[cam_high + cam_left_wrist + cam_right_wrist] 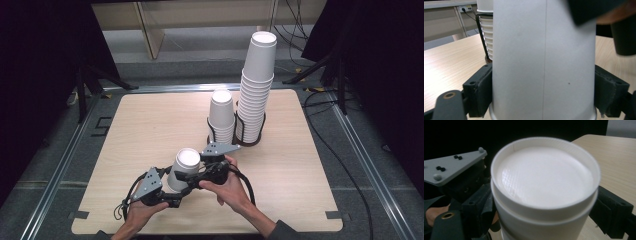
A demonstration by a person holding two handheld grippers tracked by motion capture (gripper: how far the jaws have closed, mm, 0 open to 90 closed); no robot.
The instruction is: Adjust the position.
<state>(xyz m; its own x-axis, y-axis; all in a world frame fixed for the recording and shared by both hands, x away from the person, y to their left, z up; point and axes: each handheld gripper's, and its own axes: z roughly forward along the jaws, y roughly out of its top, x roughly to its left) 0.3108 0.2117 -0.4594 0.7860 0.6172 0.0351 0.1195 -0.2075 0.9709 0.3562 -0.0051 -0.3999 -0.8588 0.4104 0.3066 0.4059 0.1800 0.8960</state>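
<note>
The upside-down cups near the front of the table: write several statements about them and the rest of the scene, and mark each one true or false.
1. Both grippers close on the nested cups. True: the left gripper clamps the lower wall, the right gripper sits near the top.
2. The nested cups stand mouth up. False: the closed bottom faces up.
3. Two cup stacks stand in a black wire holder. True.
4. The short stack is taller than the tall stack. False: it is clearly shorter.
5. The table is bare metal. False: it is light wood.
</note>
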